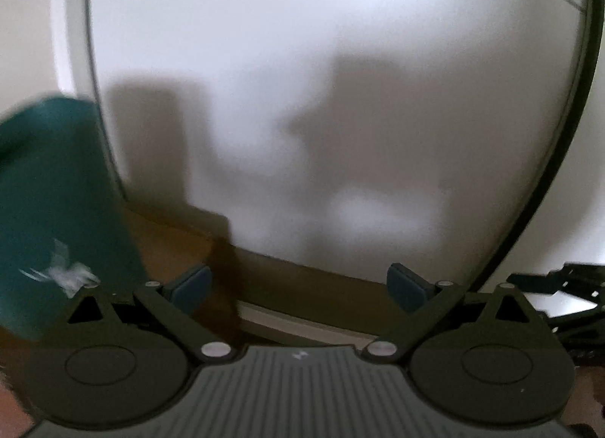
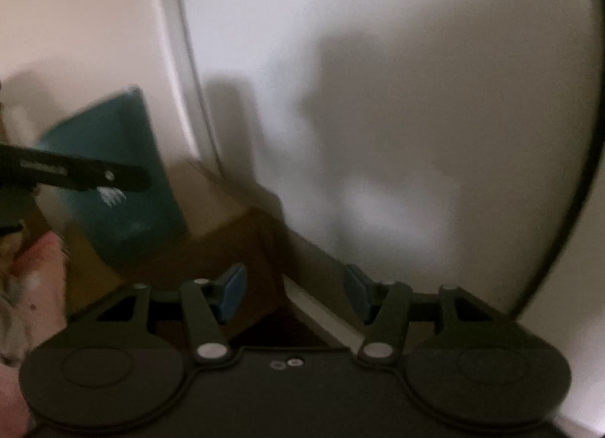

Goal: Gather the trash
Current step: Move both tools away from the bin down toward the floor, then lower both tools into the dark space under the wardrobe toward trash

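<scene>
The broad white panel (image 1: 340,79), smooth and door-like with a pale frame down its left edge, fills most of both views and carries soft grey shadows of the tools. Below it runs a brown wooden floor (image 2: 211,249) that meets a low pale skirting strip (image 1: 287,319) at the panel's foot. Standing on that floor at the left, beside the frame, is the tall teal plastic bin (image 2: 124,173) with a small white emblem on its side; it looks like the place for the trash, though no loose trash can be made out in these blurred pictures.

The left gripper (image 1: 298,287) has its blue-padded jaws spread wide with nothing between them. The right gripper (image 2: 293,292) is parted too, somewhat less, and also empty. In the right wrist view the left tool's black linkage crosses in front of the bin, and part of the person's hand (image 2: 34,287) shows at the lower left edge.

The step in hand appears to be a search and approach towards the floor. To do it well, slow the sweep so the view sharpens, find the piece of litter first, keep the jaws apart until it sits squarely between the pads, and keep the two tools clear of each other near the bin
</scene>
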Action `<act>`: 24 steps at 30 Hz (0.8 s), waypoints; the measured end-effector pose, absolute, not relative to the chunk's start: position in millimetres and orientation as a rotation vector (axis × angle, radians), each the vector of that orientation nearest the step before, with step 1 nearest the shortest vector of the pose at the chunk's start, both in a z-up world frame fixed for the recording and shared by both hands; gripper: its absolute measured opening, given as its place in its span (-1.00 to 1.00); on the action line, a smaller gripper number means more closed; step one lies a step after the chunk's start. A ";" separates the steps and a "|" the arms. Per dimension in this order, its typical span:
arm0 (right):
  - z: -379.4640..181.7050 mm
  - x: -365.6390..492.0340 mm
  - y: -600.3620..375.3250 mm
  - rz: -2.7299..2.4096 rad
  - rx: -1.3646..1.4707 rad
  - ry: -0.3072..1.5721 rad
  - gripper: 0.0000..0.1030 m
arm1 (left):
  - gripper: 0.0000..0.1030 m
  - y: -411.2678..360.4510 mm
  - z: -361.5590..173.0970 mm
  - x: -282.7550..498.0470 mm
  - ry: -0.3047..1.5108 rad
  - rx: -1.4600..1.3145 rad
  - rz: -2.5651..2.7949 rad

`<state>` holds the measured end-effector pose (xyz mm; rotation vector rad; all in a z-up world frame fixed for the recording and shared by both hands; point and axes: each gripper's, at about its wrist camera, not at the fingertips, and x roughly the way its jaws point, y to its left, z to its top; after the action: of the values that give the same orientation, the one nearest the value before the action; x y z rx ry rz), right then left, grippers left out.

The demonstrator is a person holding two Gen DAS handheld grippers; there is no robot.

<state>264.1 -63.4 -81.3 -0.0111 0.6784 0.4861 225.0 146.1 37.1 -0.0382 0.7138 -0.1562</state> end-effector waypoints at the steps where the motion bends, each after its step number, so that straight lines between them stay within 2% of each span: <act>1: -93.9 267.5 -65.4 0.471 -0.012 0.696 0.10 | 0.94 142.9 21.0 233.0 0.739 -0.048 -0.166; 15: -295.9 316.2 -85.8 0.360 0.011 0.979 0.10 | 0.94 89.9 -178.9 323.4 0.930 0.057 -0.211; 24: -407.7 331.6 -88.0 0.344 -0.021 1.195 0.10 | 0.94 85.8 -331.9 355.0 1.185 0.114 -0.204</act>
<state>331.6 -88.0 -407.7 -0.0213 1.1947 0.3438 355.0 85.8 -331.9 0.1139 1.1846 -0.2043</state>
